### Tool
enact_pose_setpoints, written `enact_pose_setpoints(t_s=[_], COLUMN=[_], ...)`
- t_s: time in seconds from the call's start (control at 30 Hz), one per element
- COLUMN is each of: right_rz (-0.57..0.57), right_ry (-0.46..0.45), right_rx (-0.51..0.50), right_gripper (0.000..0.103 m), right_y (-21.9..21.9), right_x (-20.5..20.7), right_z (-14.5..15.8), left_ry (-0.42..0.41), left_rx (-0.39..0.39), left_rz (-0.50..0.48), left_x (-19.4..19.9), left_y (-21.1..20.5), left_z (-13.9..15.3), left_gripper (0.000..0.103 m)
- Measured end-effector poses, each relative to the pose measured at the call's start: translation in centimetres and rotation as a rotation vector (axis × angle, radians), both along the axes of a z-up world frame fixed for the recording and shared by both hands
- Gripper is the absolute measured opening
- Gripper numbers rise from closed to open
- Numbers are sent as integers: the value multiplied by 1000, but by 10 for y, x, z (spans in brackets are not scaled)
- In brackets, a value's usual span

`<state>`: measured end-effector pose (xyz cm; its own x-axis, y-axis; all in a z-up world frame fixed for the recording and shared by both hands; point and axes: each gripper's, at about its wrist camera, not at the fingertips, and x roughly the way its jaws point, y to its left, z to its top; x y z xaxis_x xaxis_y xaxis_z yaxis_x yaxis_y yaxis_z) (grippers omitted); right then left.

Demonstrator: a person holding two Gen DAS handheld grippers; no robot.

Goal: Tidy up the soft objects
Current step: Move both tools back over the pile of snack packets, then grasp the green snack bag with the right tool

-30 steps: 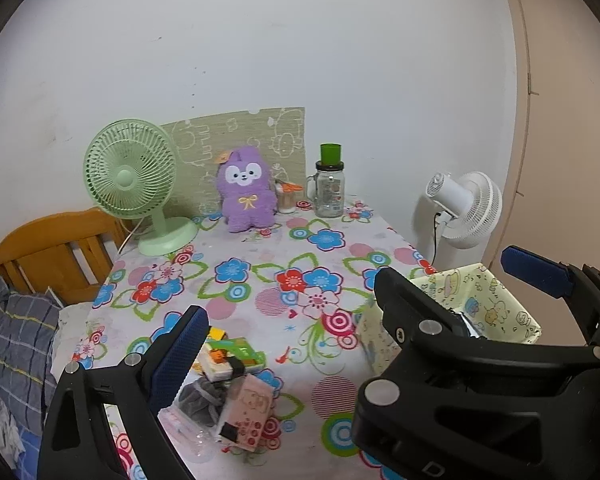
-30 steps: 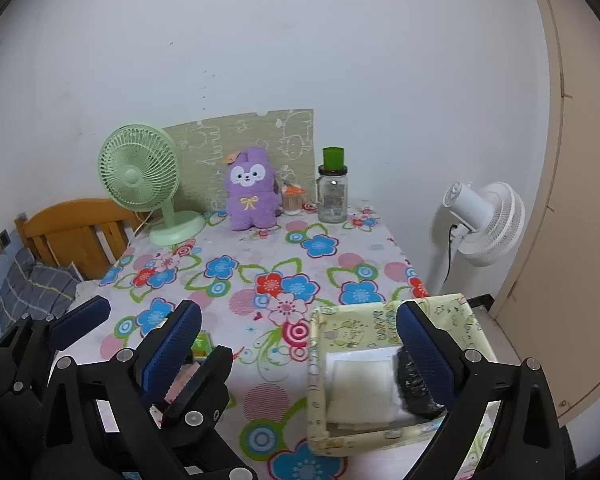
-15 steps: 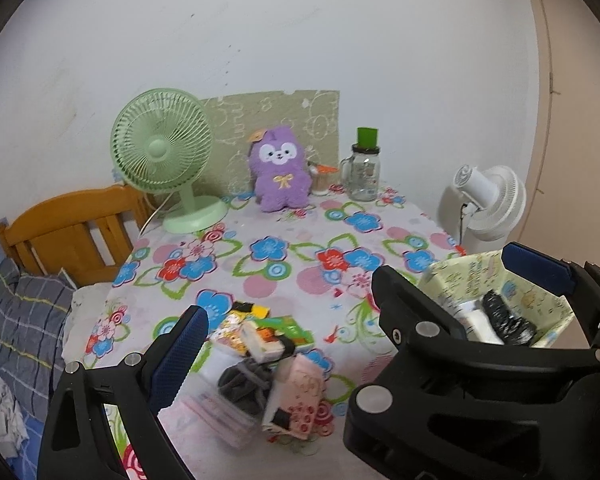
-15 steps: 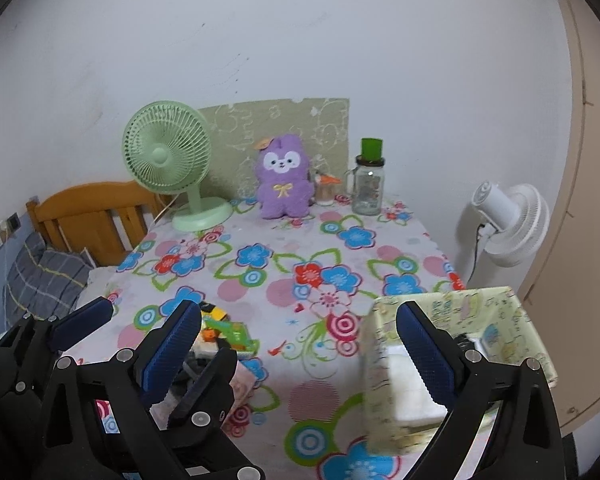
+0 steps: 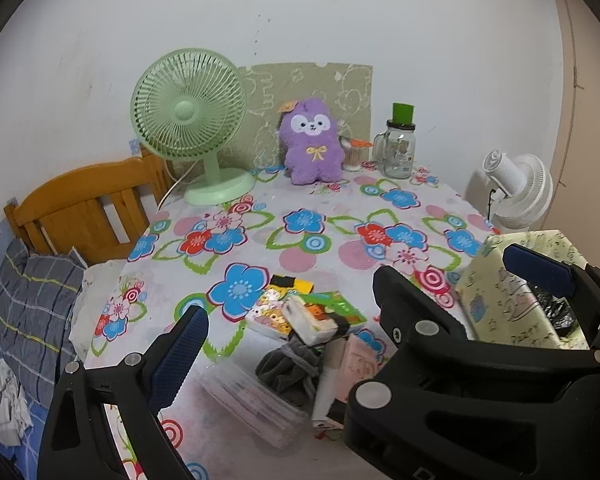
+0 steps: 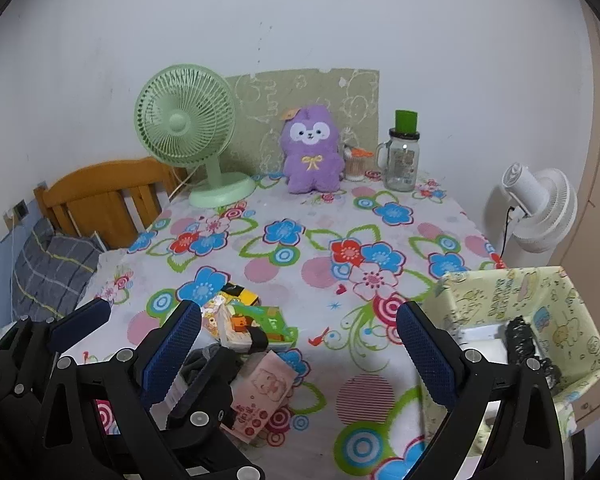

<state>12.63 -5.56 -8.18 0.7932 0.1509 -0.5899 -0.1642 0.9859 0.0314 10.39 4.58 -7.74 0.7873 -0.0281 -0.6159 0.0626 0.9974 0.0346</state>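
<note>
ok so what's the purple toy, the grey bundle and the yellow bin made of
Purple toy: plush, going by its fuzzy matte pile. Grey bundle: soft knit fabric, probably socks, crumpled with a ribbed look. Yellow bin: likely printed fabric or coated cloth, since its walls sag.

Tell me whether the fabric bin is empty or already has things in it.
Not empty. The bin stands upright at the table's right edge, and the right wrist view shows a white item and a black item inside it.
</note>
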Motion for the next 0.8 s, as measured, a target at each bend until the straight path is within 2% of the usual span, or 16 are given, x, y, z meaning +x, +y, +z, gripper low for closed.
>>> enact_pose_setpoints(t_s=[0.8], right_rz=[35], right_ry=[187], right_rx=[35], right_gripper=[99], right_y=[39], right_x=[58], right_z=[-74], left_ry=[142], left_rx=[-14], left_rz=[54], left_x=[50], left_y=[43], left_z=[-63], left_gripper=[96])
